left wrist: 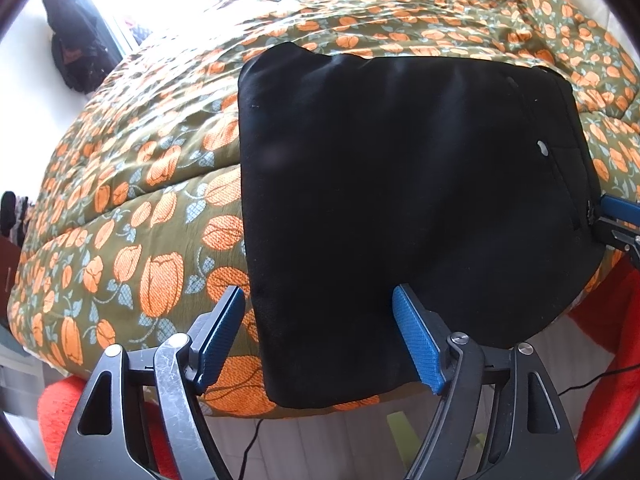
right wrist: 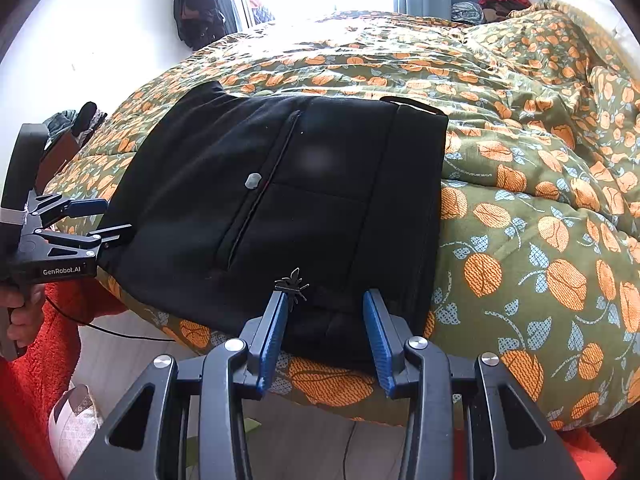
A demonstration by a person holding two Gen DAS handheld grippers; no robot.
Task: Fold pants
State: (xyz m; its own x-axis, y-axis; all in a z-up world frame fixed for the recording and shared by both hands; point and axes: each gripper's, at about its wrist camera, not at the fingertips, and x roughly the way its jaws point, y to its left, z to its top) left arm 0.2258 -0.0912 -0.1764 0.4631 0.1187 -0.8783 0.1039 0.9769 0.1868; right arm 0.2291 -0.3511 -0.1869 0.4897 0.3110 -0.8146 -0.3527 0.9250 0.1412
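Observation:
Black pants (left wrist: 400, 180) lie folded into a flat rectangle on a floral quilt (left wrist: 160, 200) at the bed's near edge. My left gripper (left wrist: 318, 296) is open and straddles the pants' near left corner, its pads clear of the cloth. In the right wrist view the pants (right wrist: 280, 180) show a zip pocket and a small grey tag. My right gripper (right wrist: 326, 300) hangs over their near right edge with flat cloth between the parted pads, which do not press on it. A knotted drawstring (right wrist: 292, 284) sits by its left fingertip. Each view shows the other gripper at the pants' side: left gripper (right wrist: 106, 220), right gripper (left wrist: 600, 214).
The quilt (right wrist: 540, 240) is rumpled to the right and behind. Dark clothes (right wrist: 200, 4) hang by the bright window. An orange-red rug (left wrist: 616, 340) and a thin black cable (right wrist: 120, 334) lie on the floor below the bed edge. A hand (right wrist: 24, 312) holds the left gripper's handle.

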